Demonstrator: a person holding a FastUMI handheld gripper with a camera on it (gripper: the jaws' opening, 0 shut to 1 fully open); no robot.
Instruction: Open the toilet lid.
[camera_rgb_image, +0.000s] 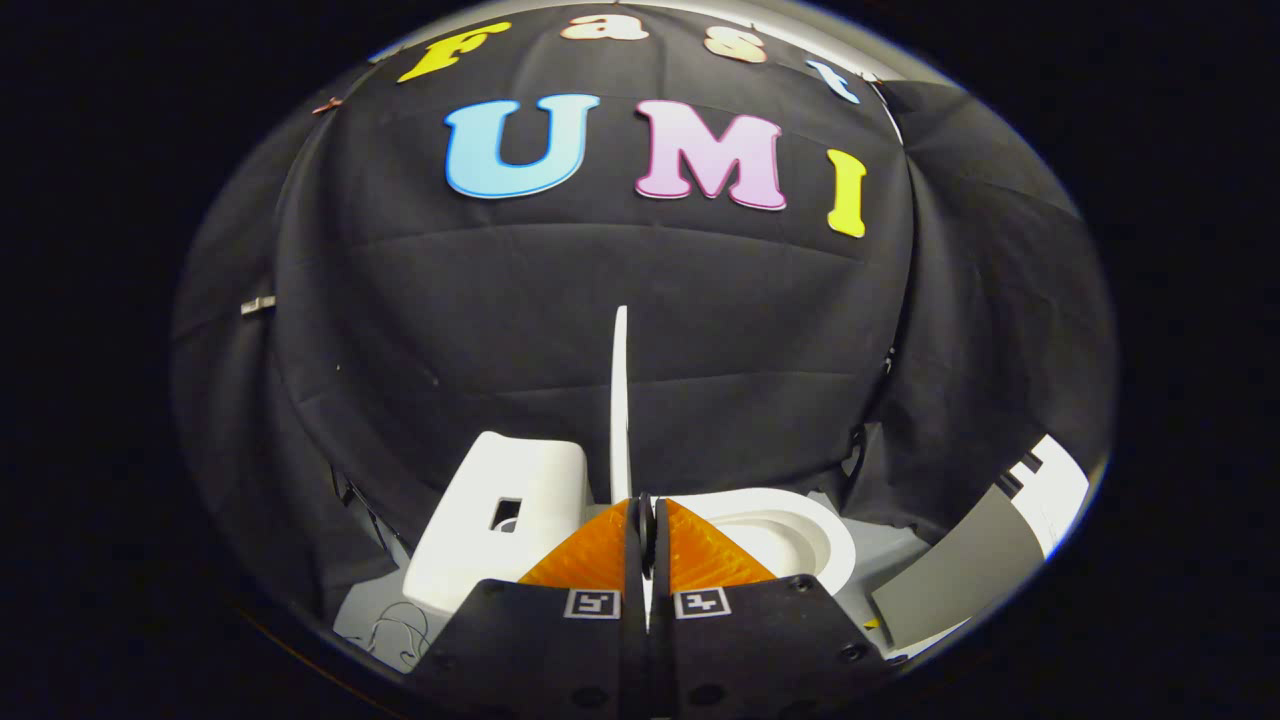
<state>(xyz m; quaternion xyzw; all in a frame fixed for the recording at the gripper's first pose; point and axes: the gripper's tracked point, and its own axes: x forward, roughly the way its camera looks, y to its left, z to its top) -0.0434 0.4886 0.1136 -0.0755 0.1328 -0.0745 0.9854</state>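
Tongs (646, 510) clamped on toilet lid (620, 400) – lid upright betw. fingers, edge-on, bowl (790, 530) just ahead.

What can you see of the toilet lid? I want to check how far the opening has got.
The toilet lid shows edge-on as a thin white blade, smooth and plastic-looking, standing about upright. It rises from between the fingertips of the gripper, whose two fingers are closed against its lower edge. The white tank sits beside it on one side, the open bowl on the other. The black cloth wall hangs behind it.
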